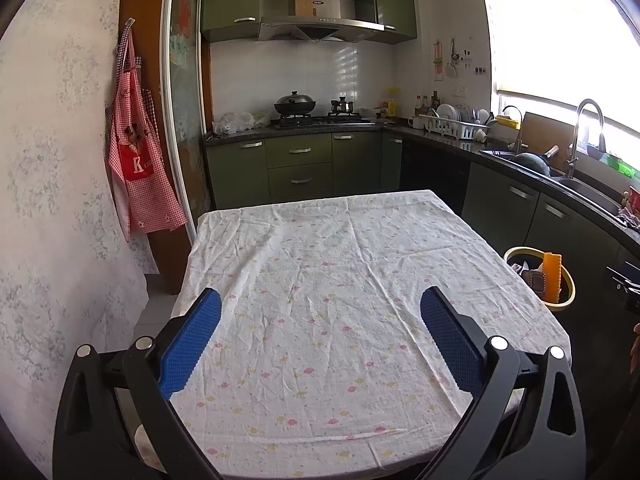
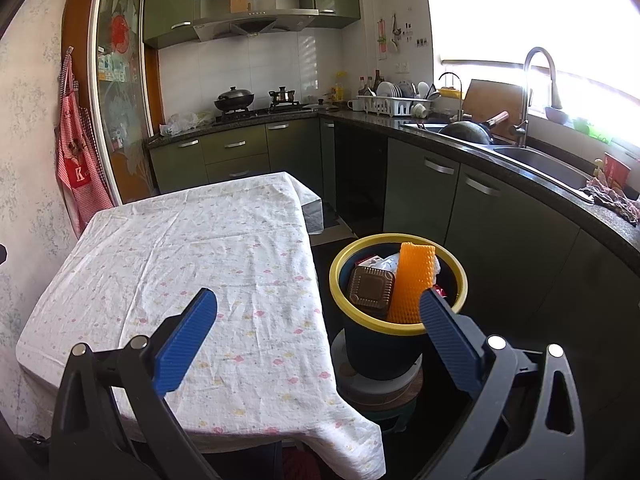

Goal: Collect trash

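Right wrist view: the yellow-rimmed dark plastic bin (image 2: 398, 280), lower right, brims with an orange foam mesh sleeve (image 2: 412, 280) and brown tray (image 2: 370, 288) — jostled, the sleeve could spill. Right gripper (image 2: 318, 304) and left gripper (image 1: 320, 304) gape wide, empty, over the bare floral tablecloth (image 1: 320, 280).

The left camera sits low and close over the near edge of the table (image 1: 320, 280), looking straight across it to the stove (image 1: 316, 118). The right camera is higher, looking down at the bin (image 2: 398, 280). Both see table, bin and kitchen.
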Demonstrator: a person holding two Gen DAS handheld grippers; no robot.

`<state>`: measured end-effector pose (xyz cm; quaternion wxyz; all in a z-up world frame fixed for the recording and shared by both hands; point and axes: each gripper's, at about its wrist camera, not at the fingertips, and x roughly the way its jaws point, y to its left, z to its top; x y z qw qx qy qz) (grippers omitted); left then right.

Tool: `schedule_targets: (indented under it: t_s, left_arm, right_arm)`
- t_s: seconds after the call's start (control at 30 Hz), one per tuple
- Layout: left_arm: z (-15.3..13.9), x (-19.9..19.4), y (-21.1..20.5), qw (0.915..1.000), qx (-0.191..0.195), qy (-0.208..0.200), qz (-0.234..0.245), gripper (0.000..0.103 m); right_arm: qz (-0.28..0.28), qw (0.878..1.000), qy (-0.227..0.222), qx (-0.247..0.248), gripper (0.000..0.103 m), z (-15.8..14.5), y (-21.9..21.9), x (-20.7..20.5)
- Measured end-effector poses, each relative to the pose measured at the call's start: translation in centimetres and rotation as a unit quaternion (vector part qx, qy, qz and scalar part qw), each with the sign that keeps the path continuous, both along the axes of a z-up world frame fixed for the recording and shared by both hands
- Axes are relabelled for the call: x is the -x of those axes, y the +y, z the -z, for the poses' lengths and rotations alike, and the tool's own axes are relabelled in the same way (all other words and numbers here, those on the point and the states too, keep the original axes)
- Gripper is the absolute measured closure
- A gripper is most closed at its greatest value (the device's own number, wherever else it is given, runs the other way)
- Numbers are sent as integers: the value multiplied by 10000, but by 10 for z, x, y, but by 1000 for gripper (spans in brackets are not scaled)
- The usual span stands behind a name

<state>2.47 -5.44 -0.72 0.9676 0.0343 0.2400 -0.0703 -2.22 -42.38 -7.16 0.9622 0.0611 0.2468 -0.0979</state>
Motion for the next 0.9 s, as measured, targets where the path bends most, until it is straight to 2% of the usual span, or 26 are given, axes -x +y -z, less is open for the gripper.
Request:
schedule_targets:
  t_s: [0.9]
  left_arm:
    - [2, -3, -3, 9999, -98, 91, 105, 5]
  right_arm:
    - [-9, 10000, -4, -43, 7, 1, -2, -3]
